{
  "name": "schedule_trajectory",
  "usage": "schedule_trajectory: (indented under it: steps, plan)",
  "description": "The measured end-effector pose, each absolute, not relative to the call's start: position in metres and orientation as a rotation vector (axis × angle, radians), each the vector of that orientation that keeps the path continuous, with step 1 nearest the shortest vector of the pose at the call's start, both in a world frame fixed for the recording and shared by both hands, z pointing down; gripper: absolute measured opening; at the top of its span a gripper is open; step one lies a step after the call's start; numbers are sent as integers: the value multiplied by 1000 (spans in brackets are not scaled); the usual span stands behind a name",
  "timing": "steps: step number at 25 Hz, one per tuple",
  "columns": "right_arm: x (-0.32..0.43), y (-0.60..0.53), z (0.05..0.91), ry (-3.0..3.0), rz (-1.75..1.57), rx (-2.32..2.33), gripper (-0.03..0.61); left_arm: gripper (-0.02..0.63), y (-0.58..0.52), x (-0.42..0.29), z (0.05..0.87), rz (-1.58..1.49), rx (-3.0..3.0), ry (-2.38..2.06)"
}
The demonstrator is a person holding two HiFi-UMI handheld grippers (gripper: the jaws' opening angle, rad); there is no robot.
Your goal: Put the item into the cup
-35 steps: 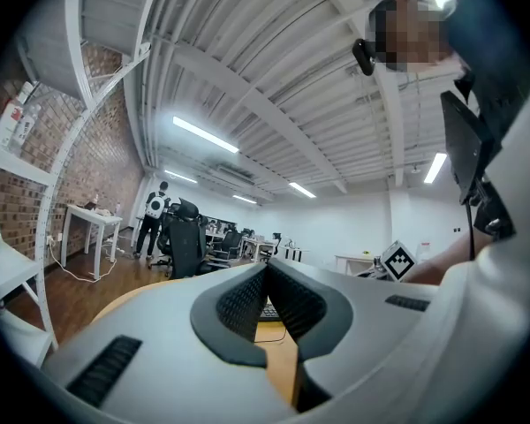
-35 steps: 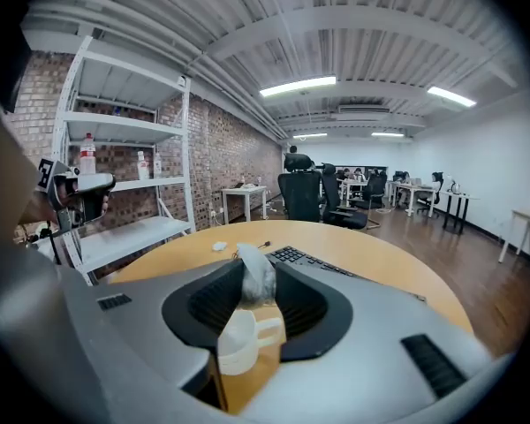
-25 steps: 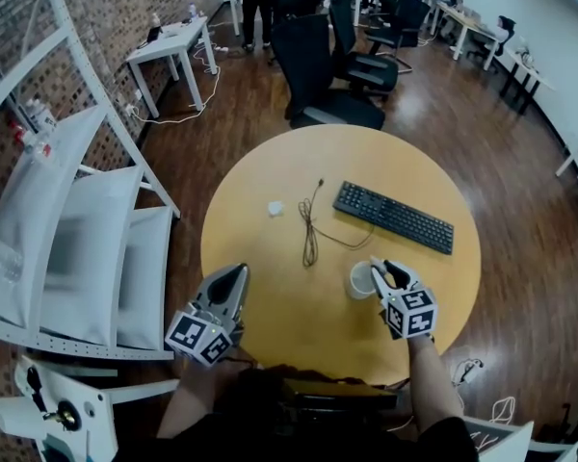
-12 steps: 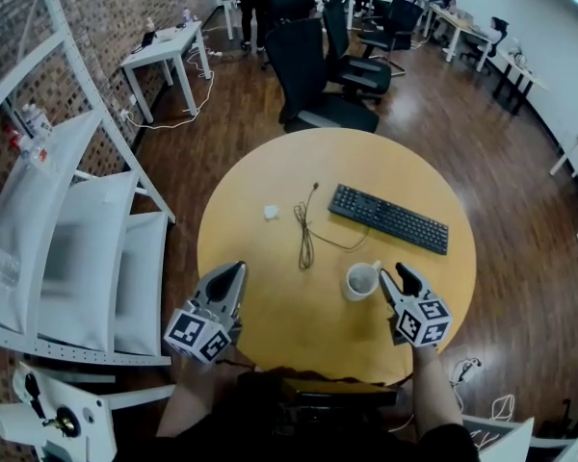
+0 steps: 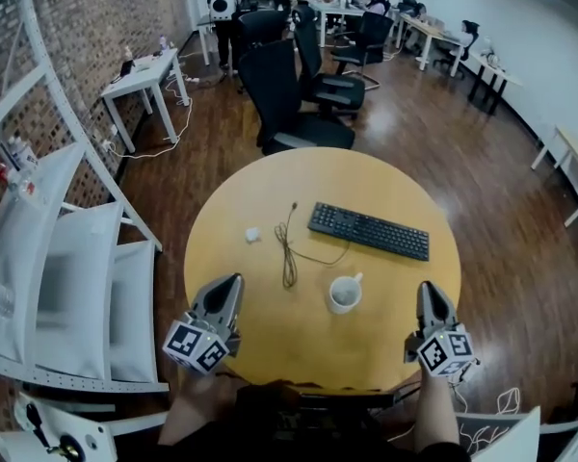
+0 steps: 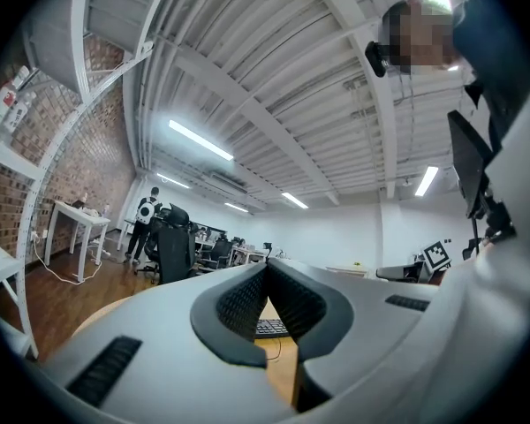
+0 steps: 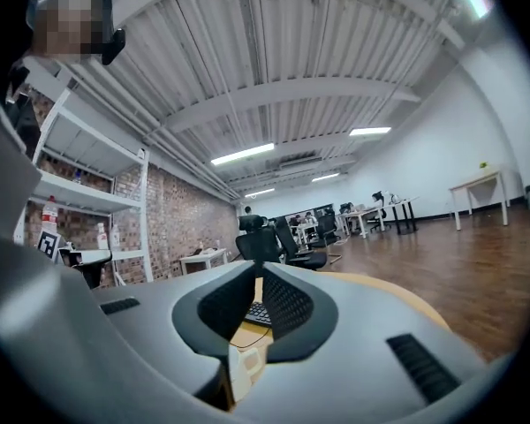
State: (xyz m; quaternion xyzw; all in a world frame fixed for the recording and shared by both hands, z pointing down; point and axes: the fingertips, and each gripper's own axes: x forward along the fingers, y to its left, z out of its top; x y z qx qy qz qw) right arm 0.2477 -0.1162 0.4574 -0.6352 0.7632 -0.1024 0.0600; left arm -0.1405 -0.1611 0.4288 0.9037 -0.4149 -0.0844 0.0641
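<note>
A white cup (image 5: pixel 344 295) stands upright on the round yellow table (image 5: pixel 270 340), front of centre. What lies inside it is too small to tell. A small white item (image 5: pixel 251 234) rests on the table to the left of a black cable (image 5: pixel 289 253). My right gripper (image 5: pixel 430 289) is off the table's front right edge, well to the right of the cup. Its jaws are closing, the tips almost together (image 7: pixel 254 268), with nothing between them. My left gripper (image 5: pixel 233 283) hovers over the front left of the table, shut and empty (image 6: pixel 267 270).
A black keyboard (image 5: pixel 368 230) lies behind the cup. White shelving (image 5: pixel 77 258) stands close on the left. A black office chair (image 5: pixel 284 94) is behind the table, with desks and people farther back.
My right gripper has pulled back from over the cup to the right and toward me, past the table edge. Its jaws have narrowed. The left gripper has hardly moved.
</note>
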Motion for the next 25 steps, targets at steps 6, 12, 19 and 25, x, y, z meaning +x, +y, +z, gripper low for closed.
schedule_trajectory:
  steps: [6,12,19,25]
  plan:
    - [260,-100,459,2252,-277,-1985,9,-3,-162,-138,440,-234,2709,-1234]
    - [250,-100,465,2286,-289,-1987,9,-3,-162,-137,441,-232,2711,-1231]
    - [240,-108,465,2304,-284,-1948,9,-3,-163,-135,438,-214,2728,-1227]
    - [231,-114,465,2335,-293,-1925,9,-3,-164,-139,434,-225,2729,-1245]
